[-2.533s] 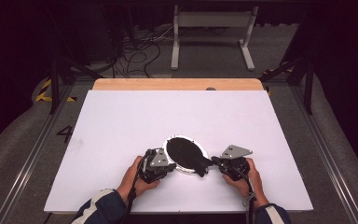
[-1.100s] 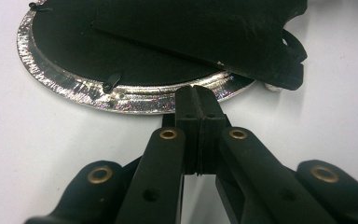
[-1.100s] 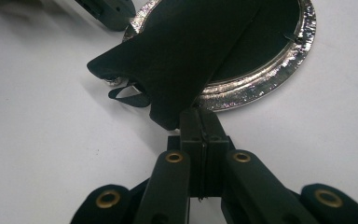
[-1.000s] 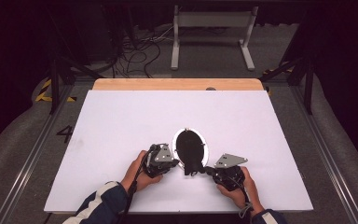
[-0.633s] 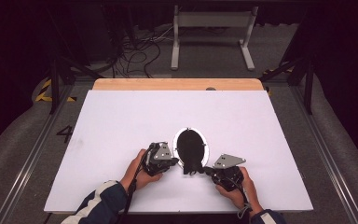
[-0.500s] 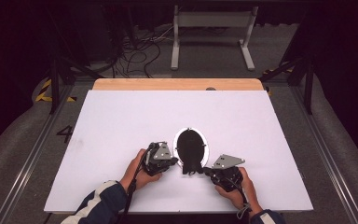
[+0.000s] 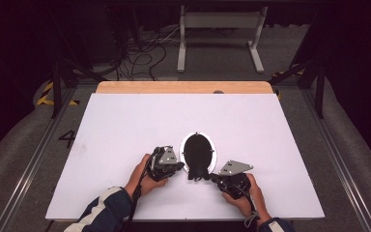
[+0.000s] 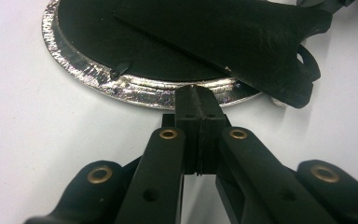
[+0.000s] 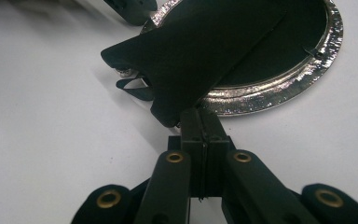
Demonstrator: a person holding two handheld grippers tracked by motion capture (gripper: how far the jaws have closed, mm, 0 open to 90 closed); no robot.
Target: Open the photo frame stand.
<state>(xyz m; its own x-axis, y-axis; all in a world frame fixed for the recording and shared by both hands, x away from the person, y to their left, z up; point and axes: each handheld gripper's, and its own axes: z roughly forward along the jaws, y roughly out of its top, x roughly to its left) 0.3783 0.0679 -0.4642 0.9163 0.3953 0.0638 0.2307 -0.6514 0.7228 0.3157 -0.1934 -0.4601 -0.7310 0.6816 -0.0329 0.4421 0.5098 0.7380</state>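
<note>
Grippers (image 7: 180, 166) (image 7: 213, 178) (jaws closed) flank black oval mirror (image 7: 198, 151), its contents unclear.

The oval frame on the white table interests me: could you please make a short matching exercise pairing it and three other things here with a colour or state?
Things:
1. oval frame
2. black flap
3. left gripper
4. table top

Colour or state:
A. white
B. jaws shut, tips at the silver rim
C. shiny silver rim around a black inside
D. dark sheet lying partly across the frame and sticking out past its rim

Pairs: 1-C, 2-D, 3-B, 4-A
</note>
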